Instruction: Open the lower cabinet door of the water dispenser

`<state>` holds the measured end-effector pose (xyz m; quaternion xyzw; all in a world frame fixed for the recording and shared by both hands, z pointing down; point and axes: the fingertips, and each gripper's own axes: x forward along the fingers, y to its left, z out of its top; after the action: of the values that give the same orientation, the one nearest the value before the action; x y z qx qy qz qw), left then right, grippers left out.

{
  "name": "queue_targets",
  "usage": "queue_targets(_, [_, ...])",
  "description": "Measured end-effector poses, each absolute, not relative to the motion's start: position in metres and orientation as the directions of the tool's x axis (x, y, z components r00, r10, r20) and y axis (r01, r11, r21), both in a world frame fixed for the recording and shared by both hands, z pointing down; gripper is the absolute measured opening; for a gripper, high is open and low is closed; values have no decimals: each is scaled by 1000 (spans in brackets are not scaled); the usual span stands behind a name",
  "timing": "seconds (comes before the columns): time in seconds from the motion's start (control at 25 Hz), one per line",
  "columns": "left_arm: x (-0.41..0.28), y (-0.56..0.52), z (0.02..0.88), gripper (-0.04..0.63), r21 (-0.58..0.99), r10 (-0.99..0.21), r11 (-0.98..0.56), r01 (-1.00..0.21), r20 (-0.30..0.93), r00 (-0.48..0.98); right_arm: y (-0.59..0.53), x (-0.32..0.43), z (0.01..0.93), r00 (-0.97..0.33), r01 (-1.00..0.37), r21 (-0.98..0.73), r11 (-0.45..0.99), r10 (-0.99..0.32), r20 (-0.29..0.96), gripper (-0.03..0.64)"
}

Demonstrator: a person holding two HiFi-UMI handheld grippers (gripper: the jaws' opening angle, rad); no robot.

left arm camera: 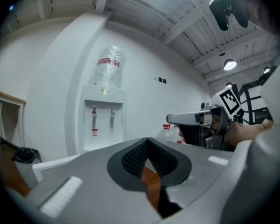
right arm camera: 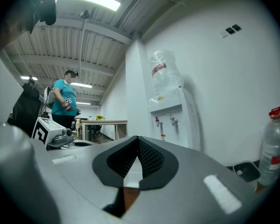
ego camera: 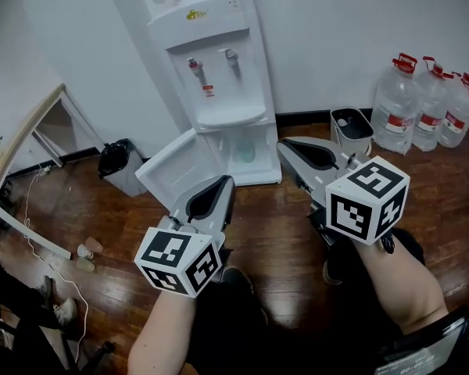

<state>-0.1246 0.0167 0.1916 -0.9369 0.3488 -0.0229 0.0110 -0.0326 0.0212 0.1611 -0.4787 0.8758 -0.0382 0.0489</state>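
The water dispenser [ego camera: 215, 61] stands against the white wall ahead of me, and its lower cabinet door [ego camera: 172, 166] is already open, swung out to the left on its left-hand hinge so that the pale compartment [ego camera: 246, 151] behind it shows. My left gripper [ego camera: 221, 186] points level toward that door, its tip near the door's lower edge in the head view; its jaws are clenched tip to tip with nothing between them. My right gripper [ego camera: 288, 148] is level too, out to the right of the compartment and apart from the door, and its jaws are likewise pressed together and hold nothing. Below both lies the dark wooden floor [ego camera: 273, 217]. To the right of the dispenser a small grey bin [ego camera: 352, 127] sits by the wall, with a cluster of red-capped water jugs [ego camera: 426, 104] beyond it. To the left of the open door stands a black-bagged bin [ego camera: 117, 162].
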Motion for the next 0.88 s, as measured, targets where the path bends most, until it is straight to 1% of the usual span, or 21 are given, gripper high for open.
queue_targets(0.12, [-123,-9,194,60,-20,-698,-716,-698,35,715,-1,-21,167,-542,-831,-123,542,-840,-33,2])
queue_targets(0.28, [-111,-33,191,60,35,-735,-678,-735,10,678,-28,-15,160,-592,-795,-136,591,-805,-34,2])
queue_targets(0.48, [-88,-32,193,60,-3,-739,-673,-740,53,672,-50,-8,159,-624,-771,-141,622,-781,-32,3])
queue_targets(0.6, [-93,-26,188,60,33,-738,-672,-740,52,672,-62,-11,152,-652,-743,-159,650,-757,-50,3])
queue_targets(0.68, [-98,-28,192,60,22,-742,-669,-743,39,669,-70,-15,148,-665,-733,-142,665,-745,-59,2])
queue_targets(0.8, [-105,-44,206,60,33,-750,-658,-752,57,659,-86,-19,156,-664,-740,-110,664,-747,-40,3])
queue_targets(0.88, [-107,-55,199,60,58,-744,-664,-745,40,666,-98,-19,162,-664,-740,-122,661,-748,-27,3])
